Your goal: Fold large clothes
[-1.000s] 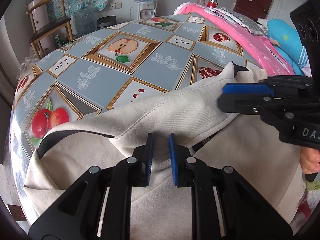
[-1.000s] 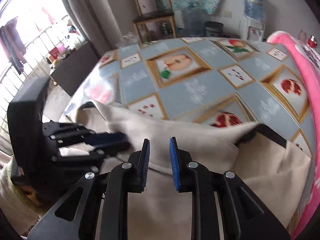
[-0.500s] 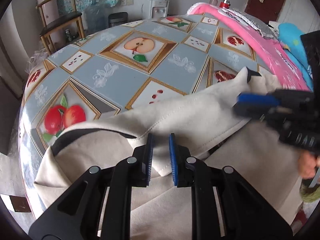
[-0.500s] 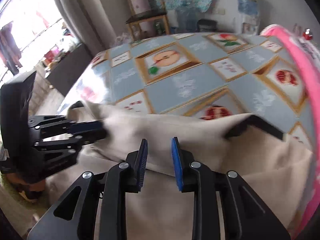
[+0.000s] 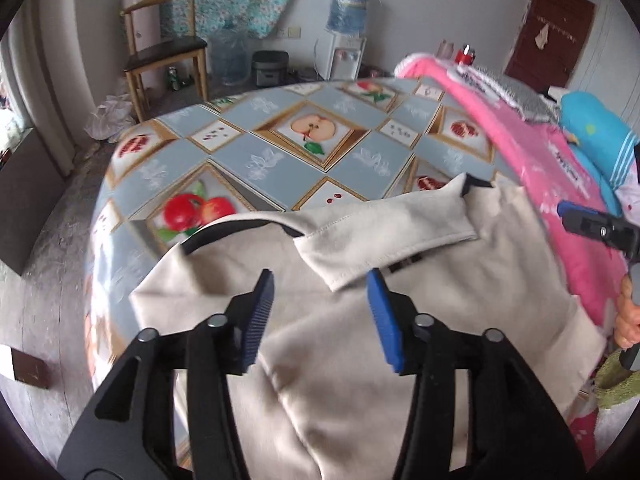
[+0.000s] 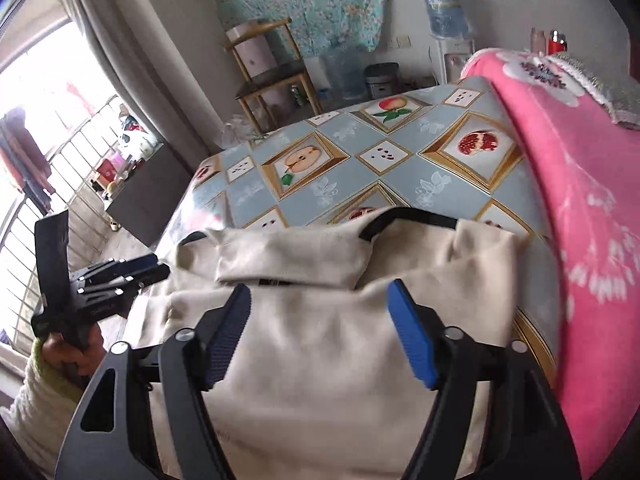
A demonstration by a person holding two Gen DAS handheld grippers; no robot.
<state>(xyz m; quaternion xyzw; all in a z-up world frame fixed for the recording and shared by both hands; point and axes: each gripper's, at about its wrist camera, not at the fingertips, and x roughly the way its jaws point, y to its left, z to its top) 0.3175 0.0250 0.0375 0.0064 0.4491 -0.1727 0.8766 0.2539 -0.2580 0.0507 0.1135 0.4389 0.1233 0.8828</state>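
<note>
Beige garment (image 5: 360,340) is lying folded on the table (image 5: 280,168), both the left gripper (image 5: 320,312) and right gripper (image 6: 320,332) having just been opening wide, empty, needing a fresh grasp.

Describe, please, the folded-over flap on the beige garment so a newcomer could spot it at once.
Start at the table with the fruit-pattern cloth. The beige garment covers its near end, beside a pink blanket. The flap crosses its far edge: a stitched band doubled back.
</note>
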